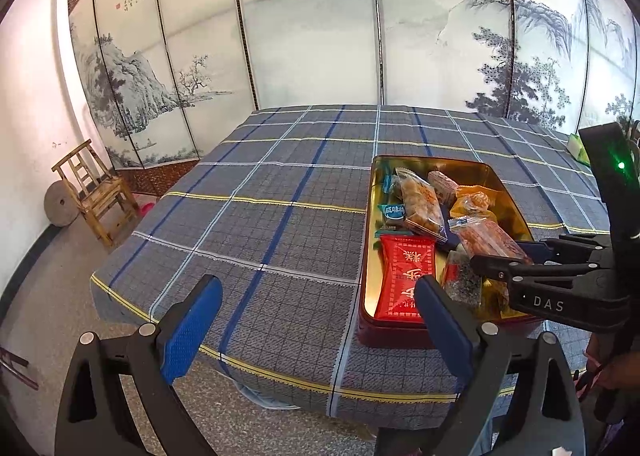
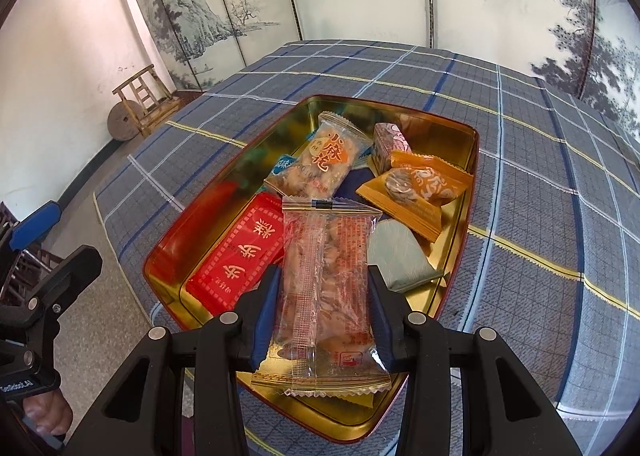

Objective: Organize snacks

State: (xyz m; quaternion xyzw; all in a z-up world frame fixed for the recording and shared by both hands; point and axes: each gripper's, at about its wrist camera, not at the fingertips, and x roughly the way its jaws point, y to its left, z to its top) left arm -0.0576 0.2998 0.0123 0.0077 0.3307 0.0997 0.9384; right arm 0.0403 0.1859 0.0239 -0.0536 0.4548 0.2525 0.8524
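A gold-lined tin (image 2: 308,112) with a red outside sits on the plaid tablecloth and holds several wrapped snacks. Among them are a red packet (image 2: 240,256), an orange packet (image 2: 420,188), a clear twist-snack packet (image 2: 320,160) and a pale green packet (image 2: 396,256). My right gripper (image 2: 324,312) is shut on a clear packet of reddish snack (image 2: 326,256), held just above the tin's near end. In the left wrist view that packet (image 1: 492,240) hangs over the tin (image 1: 370,216). My left gripper (image 1: 318,320) is open and empty at the table's near edge, left of the tin.
The blue-grey plaid cloth (image 1: 260,216) covers the whole table. A painted folding screen (image 1: 312,36) stands behind it. A wooden chair (image 1: 96,192) and a stone wheel (image 1: 60,204) are on the floor at the left. A green object (image 1: 576,146) lies at the far right.
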